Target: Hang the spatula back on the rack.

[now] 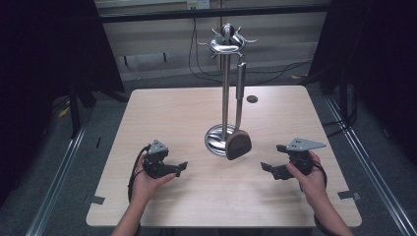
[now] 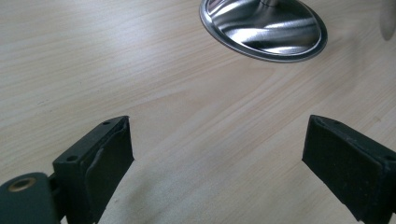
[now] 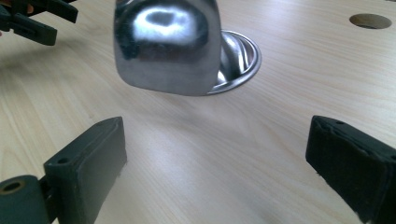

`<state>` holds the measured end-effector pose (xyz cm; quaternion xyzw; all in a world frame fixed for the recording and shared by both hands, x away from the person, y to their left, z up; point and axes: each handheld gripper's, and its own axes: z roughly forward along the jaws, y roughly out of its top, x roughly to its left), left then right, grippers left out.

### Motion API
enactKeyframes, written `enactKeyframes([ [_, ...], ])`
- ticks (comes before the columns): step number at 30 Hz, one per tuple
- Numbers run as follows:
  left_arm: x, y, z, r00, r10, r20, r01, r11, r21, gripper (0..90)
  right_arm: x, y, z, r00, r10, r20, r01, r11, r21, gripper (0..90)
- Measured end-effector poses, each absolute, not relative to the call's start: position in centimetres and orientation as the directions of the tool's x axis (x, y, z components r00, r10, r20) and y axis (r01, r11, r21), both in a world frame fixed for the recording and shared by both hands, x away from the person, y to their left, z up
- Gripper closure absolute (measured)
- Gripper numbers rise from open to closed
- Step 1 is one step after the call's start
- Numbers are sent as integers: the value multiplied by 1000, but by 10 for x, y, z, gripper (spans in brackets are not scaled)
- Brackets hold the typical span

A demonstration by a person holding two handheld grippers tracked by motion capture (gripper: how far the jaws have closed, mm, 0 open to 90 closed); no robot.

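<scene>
Currently, the hanging spatula (image 1: 239, 143) is the work item. It hangs from a hook on the utensil stand (image 1: 225, 44), handle vertical, so its long axis runs straight up and down; the blade sits at the bottom, just above the table (image 1: 172, 113) and close in front of the stand's round base (image 1: 216, 140).

From the right gripper (image 1: 268, 167), the blade lies at about 10 o'clock, near. In the right gripper view the blade (image 3: 167, 46) hangs at 12 o'clock, between the lines of the two jaws, which stand spread wide with nothing between them.

The left gripper (image 1: 181, 168) is also spread and empty. From it the blade lies at about 2 o'clock, farther off; its own view shows the base (image 2: 264, 28) at 1 o'clock.

Judgement: the right gripper is nearer and better aligned. The stand's pole (image 1: 225, 93), directly behind the handle, is the main obstruction; the base rim limits a low approach.
</scene>
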<state>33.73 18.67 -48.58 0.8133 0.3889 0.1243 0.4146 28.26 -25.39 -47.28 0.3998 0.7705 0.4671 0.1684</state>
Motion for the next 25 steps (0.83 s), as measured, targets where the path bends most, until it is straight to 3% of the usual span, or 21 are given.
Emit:
enactKeyframes([
  [25, 338, 185, -485, 682, 722, -117, 515, -360, 778, 81, 277, -270, -483, -598, 789, 140, 497, 228, 837, 41],
])
